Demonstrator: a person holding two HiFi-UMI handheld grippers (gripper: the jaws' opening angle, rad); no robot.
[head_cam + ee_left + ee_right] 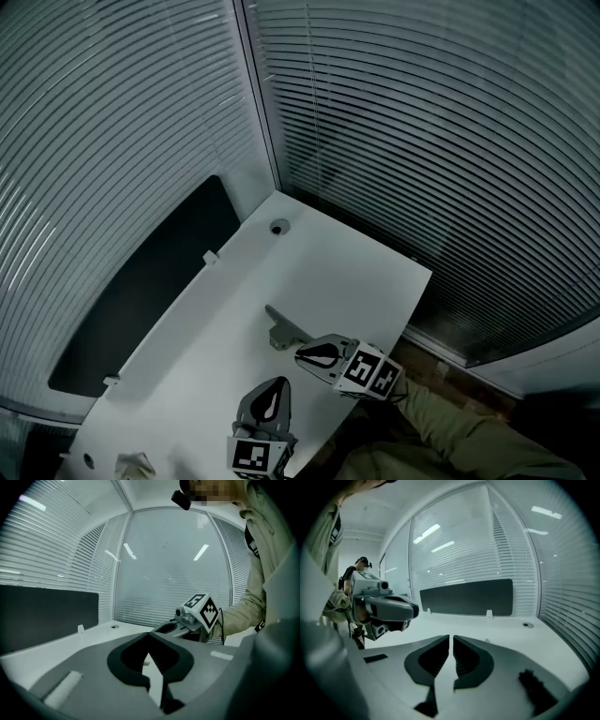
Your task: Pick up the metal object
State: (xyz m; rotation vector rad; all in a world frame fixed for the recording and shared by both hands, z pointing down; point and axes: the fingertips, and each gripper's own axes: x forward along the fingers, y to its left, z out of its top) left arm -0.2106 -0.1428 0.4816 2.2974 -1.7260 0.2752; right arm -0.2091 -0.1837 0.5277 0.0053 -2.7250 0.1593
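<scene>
The metal object [281, 330] is a grey angled piece that lies on the white table [319, 272], near its front right. The tips of my right gripper [298, 353] hover just right of it, and I cannot tell whether they touch it. In the right gripper view its jaws [451, 637] stand shut, with only a thin slit between them and nothing in it. My left gripper [281, 381] is lower down near the table's front edge, apart from the object. Its jaws [149, 635] are shut and empty too.
A dark panel [150, 291] runs along the table's left side, with small white clips [210, 257] on that edge. A round grommet hole [277, 227] sits at the far corner. Window blinds surround the table. A small white item [134, 464] lies at the bottom left. The person's leg [450, 431] is at the lower right.
</scene>
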